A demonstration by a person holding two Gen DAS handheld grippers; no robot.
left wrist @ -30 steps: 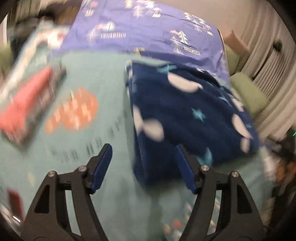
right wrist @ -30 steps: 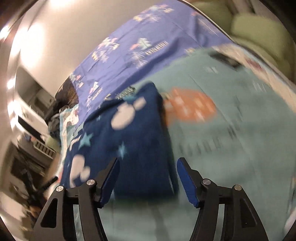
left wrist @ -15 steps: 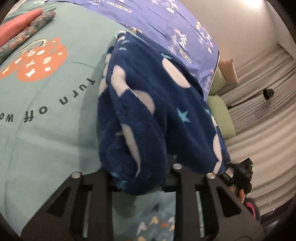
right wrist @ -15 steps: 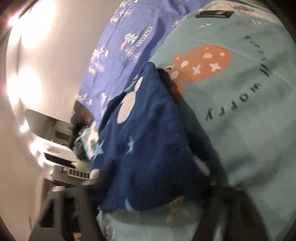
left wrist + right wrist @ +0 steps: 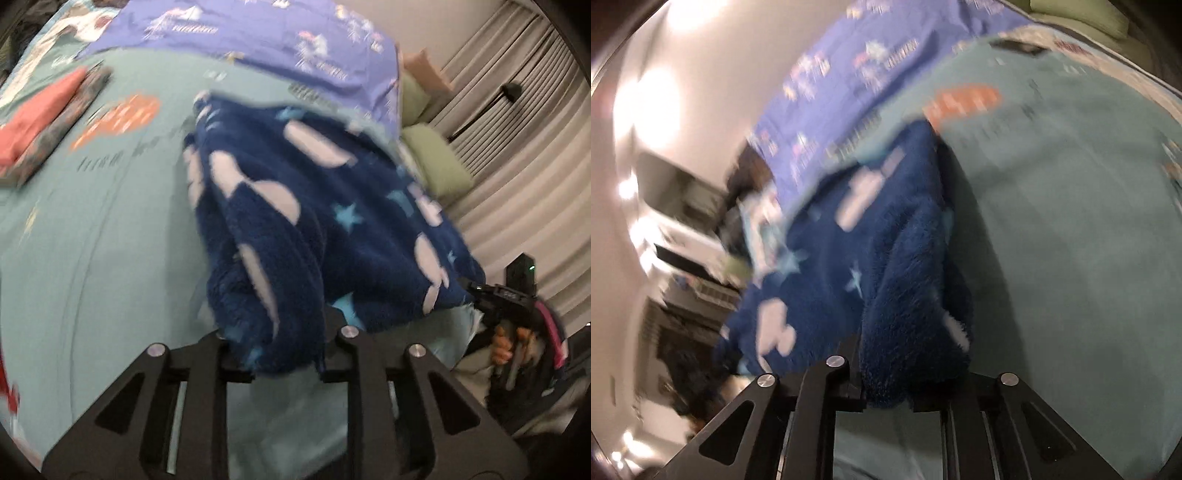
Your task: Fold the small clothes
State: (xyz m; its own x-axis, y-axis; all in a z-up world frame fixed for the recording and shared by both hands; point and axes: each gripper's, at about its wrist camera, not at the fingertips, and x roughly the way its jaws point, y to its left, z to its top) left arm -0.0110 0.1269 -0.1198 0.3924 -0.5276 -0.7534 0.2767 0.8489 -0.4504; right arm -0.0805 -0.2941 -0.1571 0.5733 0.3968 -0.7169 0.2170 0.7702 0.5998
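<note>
Folding is under way: left gripper (image 5: 275,354) and right gripper (image 5: 886,391) each pinch a near corner of the blue fleece garment (image 5: 317,221), lifted over the teal bedspread (image 5: 92,240). The next move is probably to carry both corners forward evenly, keeping the edge straight.

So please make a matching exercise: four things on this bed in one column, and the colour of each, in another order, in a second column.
Things:
1. fleece garment
2. folded cloth
3. pillow
4. patterned sheet

Colours:
A. purple
B. coral red
C. dark blue with pale spots and stars
D. light green

Pairs: 1-C, 2-B, 3-D, 4-A
</note>
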